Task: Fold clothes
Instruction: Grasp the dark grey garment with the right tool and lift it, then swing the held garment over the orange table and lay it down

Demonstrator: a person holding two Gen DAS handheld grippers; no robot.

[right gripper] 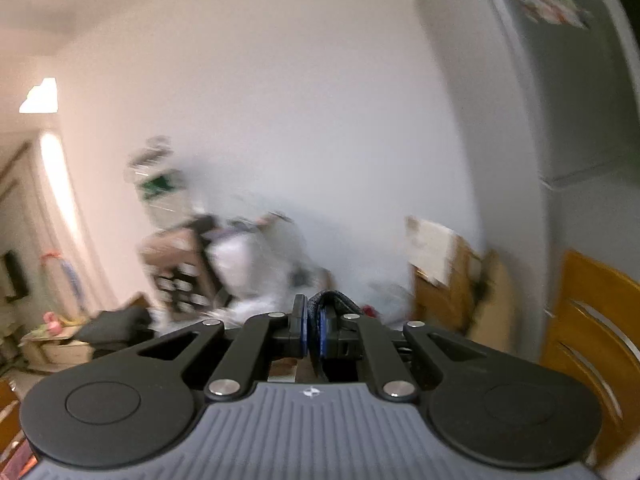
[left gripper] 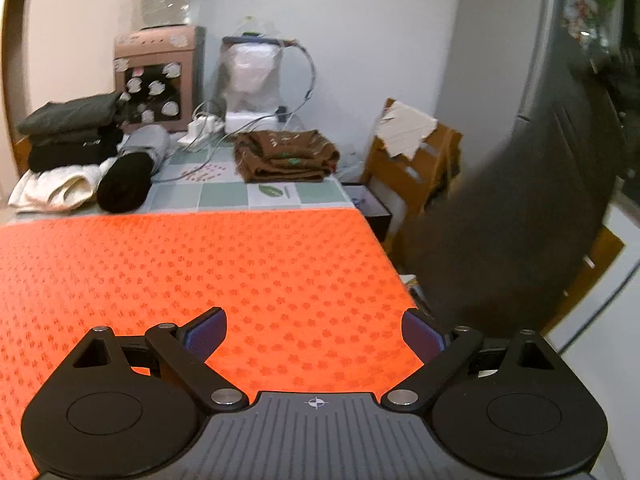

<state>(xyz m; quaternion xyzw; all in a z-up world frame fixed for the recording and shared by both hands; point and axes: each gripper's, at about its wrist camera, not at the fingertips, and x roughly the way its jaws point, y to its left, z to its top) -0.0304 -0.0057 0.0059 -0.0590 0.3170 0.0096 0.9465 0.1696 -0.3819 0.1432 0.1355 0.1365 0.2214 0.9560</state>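
My left gripper [left gripper: 314, 330] is open and empty, held low over an orange patterned mat [left gripper: 180, 272]. A dark grey garment [left gripper: 512, 220] hangs blurred in the air at the right of the left wrist view. My right gripper [right gripper: 311, 332] is shut on a fold of dark cloth [right gripper: 334, 299], raised and pointing at the white wall; that view is blurred. A folded brown garment [left gripper: 286, 156] lies on the tiled table beyond the mat. A stack of folded dark and white clothes [left gripper: 76, 148] sits at the far left.
A pink water dispenser [left gripper: 160, 80] with a bottle, a white appliance [left gripper: 252, 80] with cables, and rolled dark clothes [left gripper: 126, 182] stand at the back of the table [left gripper: 224, 194]. Wooden chairs [left gripper: 416, 168] and a grey fridge [left gripper: 568, 60] are on the right.
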